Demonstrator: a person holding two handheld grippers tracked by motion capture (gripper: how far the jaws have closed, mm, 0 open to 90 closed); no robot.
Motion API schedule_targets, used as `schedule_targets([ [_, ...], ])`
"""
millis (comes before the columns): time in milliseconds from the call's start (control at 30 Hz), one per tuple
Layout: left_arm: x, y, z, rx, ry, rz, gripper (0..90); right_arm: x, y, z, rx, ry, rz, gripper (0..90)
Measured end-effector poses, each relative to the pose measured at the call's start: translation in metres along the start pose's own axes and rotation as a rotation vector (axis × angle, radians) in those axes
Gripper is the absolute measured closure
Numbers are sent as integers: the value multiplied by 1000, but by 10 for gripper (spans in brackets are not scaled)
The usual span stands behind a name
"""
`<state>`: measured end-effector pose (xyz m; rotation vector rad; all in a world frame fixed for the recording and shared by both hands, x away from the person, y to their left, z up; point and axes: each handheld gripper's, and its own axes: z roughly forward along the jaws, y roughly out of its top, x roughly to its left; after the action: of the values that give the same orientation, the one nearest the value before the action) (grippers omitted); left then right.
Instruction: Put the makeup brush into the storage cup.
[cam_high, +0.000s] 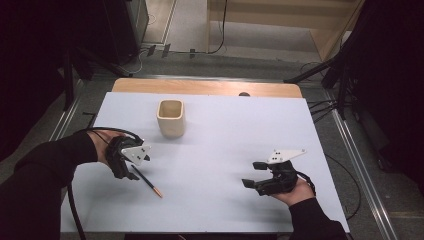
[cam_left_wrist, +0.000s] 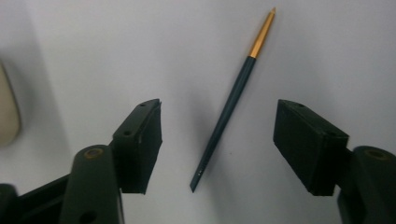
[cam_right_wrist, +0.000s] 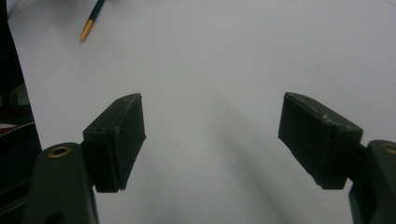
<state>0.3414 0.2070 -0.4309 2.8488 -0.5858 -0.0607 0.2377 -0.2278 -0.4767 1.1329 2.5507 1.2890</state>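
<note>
A dark pencil (cam_high: 146, 181) with a gold and tan end lies flat on the white table sheet (cam_high: 225, 130), left of the middle. My left gripper (cam_high: 131, 172) hovers right over its dark end, jaws open. In the left gripper view the pencil (cam_left_wrist: 231, 98) runs between the two open jaws, touching neither. A cream square cup (cam_high: 171, 118) stands upright behind it. My right gripper (cam_high: 252, 175) is open at the front right, over bare sheet. The pencil's gold tip (cam_right_wrist: 89, 24) shows at the top left of the right gripper view.
The cup's edge (cam_left_wrist: 8, 112) shows at the left of the left gripper view. A wooden strip (cam_high: 205, 87) borders the table's far side. Cables and dark stands lie on the floor around the table. The sheet's front edge (cam_high: 200, 233) is near both forearms.
</note>
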Motion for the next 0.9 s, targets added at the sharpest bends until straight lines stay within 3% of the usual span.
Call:
schedule_targets([
  [133, -1, -1, 6, 41, -9, 18, 314, 0, 0, 0, 2, -1, 1, 236],
  [467, 3, 3, 10, 31, 21, 24, 370, 0, 0, 0, 6, 0, 1, 237],
  [900, 4, 9, 25, 39, -23, 41, 396, 0, 0, 0, 11, 0, 2, 238],
])
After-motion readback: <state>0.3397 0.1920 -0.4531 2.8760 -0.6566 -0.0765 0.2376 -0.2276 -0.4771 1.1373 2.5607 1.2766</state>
